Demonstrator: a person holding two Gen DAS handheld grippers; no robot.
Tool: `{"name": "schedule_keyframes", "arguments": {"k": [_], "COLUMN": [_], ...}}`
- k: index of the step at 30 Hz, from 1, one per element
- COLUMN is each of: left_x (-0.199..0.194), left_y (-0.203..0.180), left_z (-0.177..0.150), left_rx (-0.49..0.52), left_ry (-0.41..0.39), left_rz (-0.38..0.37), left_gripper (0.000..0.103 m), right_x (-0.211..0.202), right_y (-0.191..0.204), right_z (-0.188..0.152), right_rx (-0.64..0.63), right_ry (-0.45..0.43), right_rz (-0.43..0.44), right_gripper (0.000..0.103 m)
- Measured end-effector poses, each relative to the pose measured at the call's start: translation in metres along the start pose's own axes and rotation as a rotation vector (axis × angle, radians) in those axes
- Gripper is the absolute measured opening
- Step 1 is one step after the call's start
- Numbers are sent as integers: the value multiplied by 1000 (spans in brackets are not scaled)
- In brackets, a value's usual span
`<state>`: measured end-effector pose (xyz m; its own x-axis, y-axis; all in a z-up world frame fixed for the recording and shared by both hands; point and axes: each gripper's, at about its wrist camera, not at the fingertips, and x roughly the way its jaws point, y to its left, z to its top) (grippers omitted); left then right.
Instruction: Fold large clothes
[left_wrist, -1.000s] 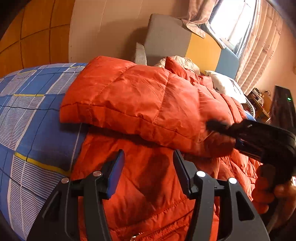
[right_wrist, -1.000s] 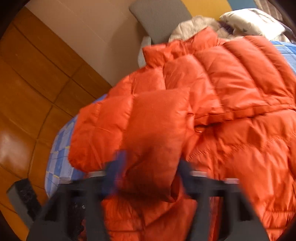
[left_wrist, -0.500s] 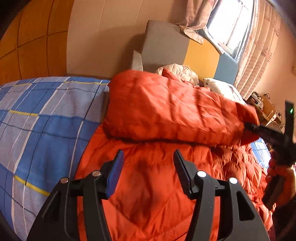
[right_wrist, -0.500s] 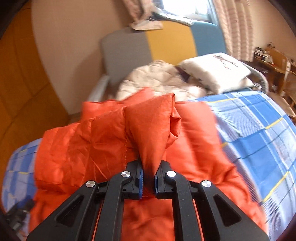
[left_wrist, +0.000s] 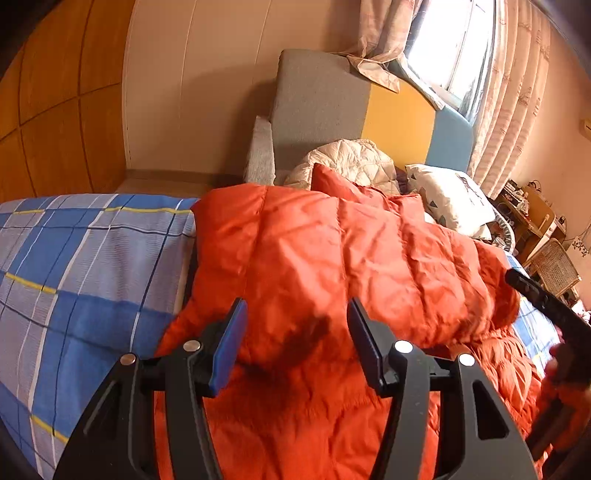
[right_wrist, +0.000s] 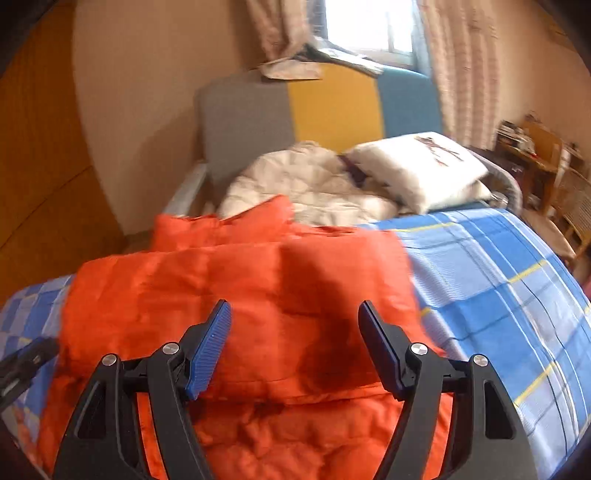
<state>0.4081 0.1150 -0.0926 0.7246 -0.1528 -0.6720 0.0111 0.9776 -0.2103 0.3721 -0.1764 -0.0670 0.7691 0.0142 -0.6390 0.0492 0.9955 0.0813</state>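
An orange puffer jacket (left_wrist: 332, 266) lies on the blue plaid bed (left_wrist: 74, 280), its sleeve folded across the body; it also shows in the right wrist view (right_wrist: 258, 295). My left gripper (left_wrist: 297, 332) is open and empty just above the jacket's near part. My right gripper (right_wrist: 293, 332) is open and empty over the folded sleeve; it shows at the right edge of the left wrist view (left_wrist: 546, 306).
A white quilted garment (right_wrist: 306, 184) and a white pillow (right_wrist: 417, 166) lie at the head of the bed by the grey, yellow and blue headboard (left_wrist: 369, 114). Wooden furniture (right_wrist: 535, 155) stands at the far right. A wood-panel wall (left_wrist: 55, 110) is on the left.
My right gripper carried the sleeve across the jacket, then opened and let it go. The sleeve now lies flat on the body. My left gripper stayed open.
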Motion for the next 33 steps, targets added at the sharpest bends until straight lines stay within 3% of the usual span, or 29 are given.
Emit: {"name": "schedule_keyframes", "arguments": {"k": [4,13,19,26,30,32,33], "left_x": [15,57,81,101,97,76,64], "left_y": [2,8,8,9,6,7,8], "left_z": [11,26,19,7,11,11,9], "left_rx": [-6,-13,1,-1,9,-7,-7], "left_ry": [7,41,77,102,123,104,94], "left_rz": [3,19,32,38,60,54,50], "left_gripper": [56,56,56,56,57,69,70], "right_x": [22,74,97,127,126,113,104], "right_y": [26,25,26,18,20,17,15], "right_z": [0,4,-4,-14,-9,-4,-3], "right_rx": [-88,-116,-158,-152,-141,-130,-123], "right_ry": [36,100,135,206,240,251,245], "right_rz": [0,-31,-40,12,12,29,43], "right_gripper": [71,71,71,71,72,78,81]}}
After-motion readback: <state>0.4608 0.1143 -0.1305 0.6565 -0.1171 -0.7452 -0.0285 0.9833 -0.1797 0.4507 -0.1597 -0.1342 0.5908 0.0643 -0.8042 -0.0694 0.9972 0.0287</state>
